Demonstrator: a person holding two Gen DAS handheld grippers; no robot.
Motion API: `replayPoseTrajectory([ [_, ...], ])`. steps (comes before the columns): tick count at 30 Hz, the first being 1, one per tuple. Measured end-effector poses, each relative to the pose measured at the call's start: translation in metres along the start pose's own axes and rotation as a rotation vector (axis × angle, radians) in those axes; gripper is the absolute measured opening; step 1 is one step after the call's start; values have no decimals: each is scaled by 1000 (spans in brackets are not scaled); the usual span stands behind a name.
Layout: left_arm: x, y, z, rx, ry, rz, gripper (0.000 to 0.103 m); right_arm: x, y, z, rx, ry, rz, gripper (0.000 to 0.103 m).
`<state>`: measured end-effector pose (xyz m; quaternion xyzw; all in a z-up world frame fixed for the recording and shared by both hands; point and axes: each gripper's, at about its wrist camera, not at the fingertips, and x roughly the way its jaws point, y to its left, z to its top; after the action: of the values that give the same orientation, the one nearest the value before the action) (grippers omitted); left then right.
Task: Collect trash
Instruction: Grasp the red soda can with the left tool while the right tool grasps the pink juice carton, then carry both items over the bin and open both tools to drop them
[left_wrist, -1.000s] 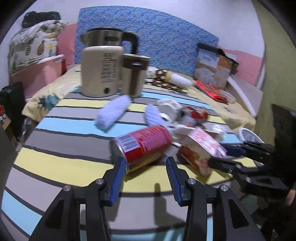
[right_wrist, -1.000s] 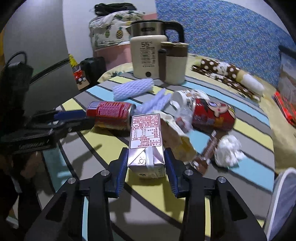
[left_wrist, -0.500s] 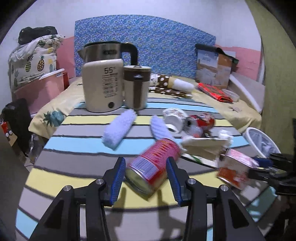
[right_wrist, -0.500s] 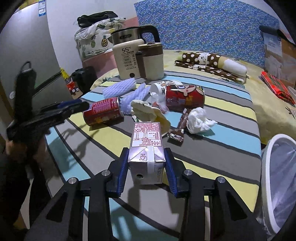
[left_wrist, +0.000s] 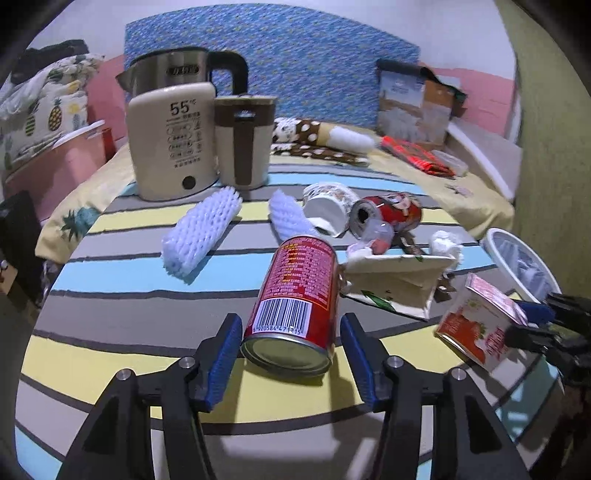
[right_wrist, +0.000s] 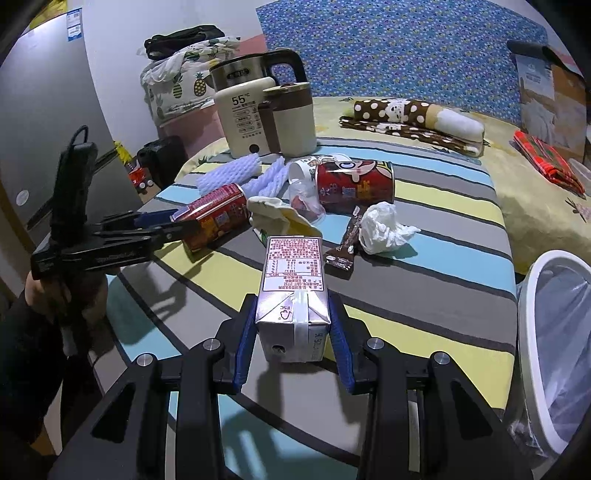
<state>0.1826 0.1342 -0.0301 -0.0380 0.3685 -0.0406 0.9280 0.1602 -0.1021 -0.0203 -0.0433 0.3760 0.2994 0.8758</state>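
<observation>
While both grippers carry trash | left gripper (left_wrist: 290, 354) clamps red can (left_wrist: 295, 295) | right gripper (right_wrist: 293, 343) clamps carton (right_wrist: 293, 295) | bin (right_wrist: 532, 295) waits, most litter left

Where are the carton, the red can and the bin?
carton (right_wrist: 293, 295), right wrist view, top panel between the fingers.
red can (left_wrist: 299, 288), left wrist view, label above the barcode.
bin (right_wrist: 526, 295), right wrist view, white rim.
</observation>
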Motion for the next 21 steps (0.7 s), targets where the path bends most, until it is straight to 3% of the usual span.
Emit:
replayPoseTrajectory([
  [9,16,-11,4,-17,44,33,54,-5,-3,-5,17,-8,-1,40],
  [14,3,-21,-1,-29,1,82,53,-12,-5,-7,30,-22,-10,40],
  [21,-20,-38,-18,-74,-33,88,53,-27,-10,-12,57,-49,-29,39],
])
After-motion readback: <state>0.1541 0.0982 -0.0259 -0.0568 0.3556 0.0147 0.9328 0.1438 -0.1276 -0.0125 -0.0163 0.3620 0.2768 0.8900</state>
